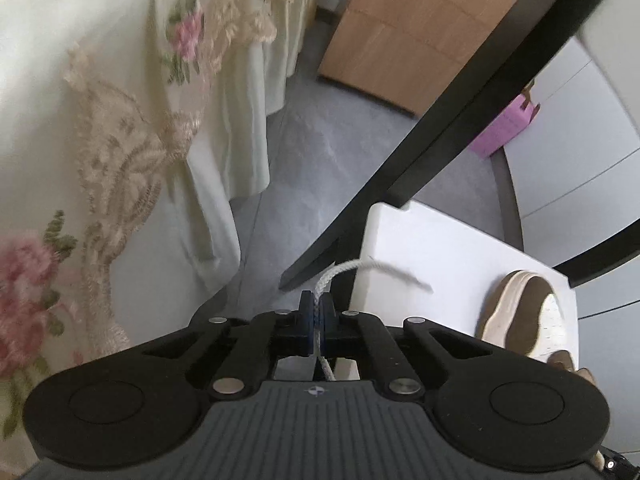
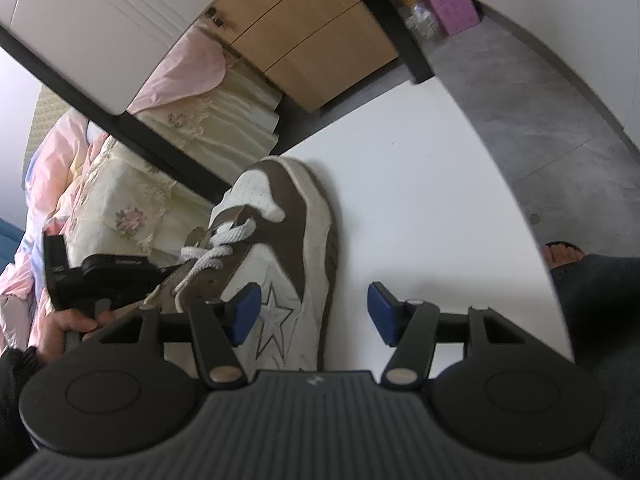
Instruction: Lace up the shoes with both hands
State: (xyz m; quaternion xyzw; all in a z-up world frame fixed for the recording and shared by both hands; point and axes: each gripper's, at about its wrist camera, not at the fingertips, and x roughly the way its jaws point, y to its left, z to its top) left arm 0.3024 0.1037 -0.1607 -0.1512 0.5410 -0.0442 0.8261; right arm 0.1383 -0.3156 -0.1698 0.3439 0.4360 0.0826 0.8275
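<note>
White tabletop [image 2: 420, 184] carries the work; it is bare apart from one shoe [image 2: 288, 240]. The shoe is a low sneaker in white and brown panels, with a thick off-white sole and a stitched star outline on its side. It lies on the table with its toe pointing away from the right wrist camera, near the table's far-left edge. Grey-white flat lace [image 2: 216, 248] is crossed through the lower eyelets only; the upper eyelets show no lace.

Right gripper [image 2: 316, 312]: jaws spread wide, holding nothing. Its left blue pad sits just over the shoe's star panel; the right pad stands over bare table beside the sole.

Left gripper [image 1: 318, 316]: jaws closed on a lace end [image 1: 340, 272], which passes between the blue pads and curls forward, blurred, over the table corner. In the left wrist view the shoe [image 1: 524, 312] lies to the right of this gripper, apart from the pads.
</note>
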